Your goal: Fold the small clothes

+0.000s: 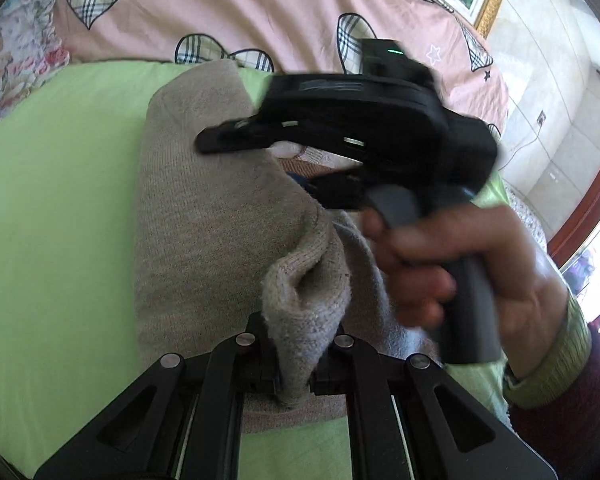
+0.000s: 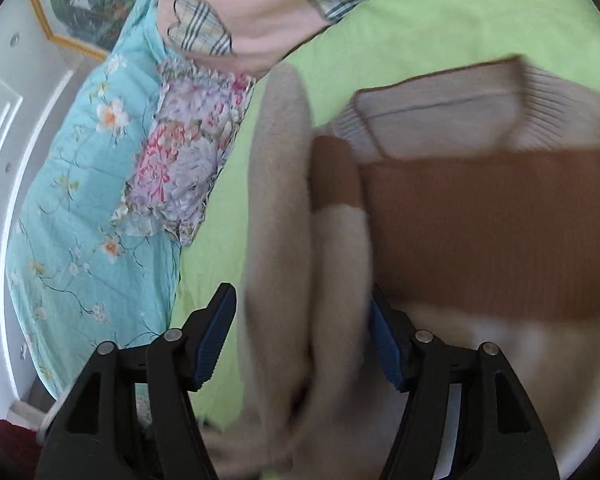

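Observation:
A beige knit sweater with a brown band and a pale ribbed collar lies on a green sheet. At the bottom of the left wrist view my left gripper is shut on a bunched fold of the beige knit, lifted slightly off the sheet. A hand holds my right gripper over the sweater's middle. In the blurred right wrist view my right gripper stands open. A folded beige sleeve runs between its blue pads, and the left pad is clear of the cloth.
A pink quilt with plaid hearts borders the far side of the sheet. A blue floral quilt and a flowered patch lie at the sheet's edge. A gold-framed picture hangs on the white wall.

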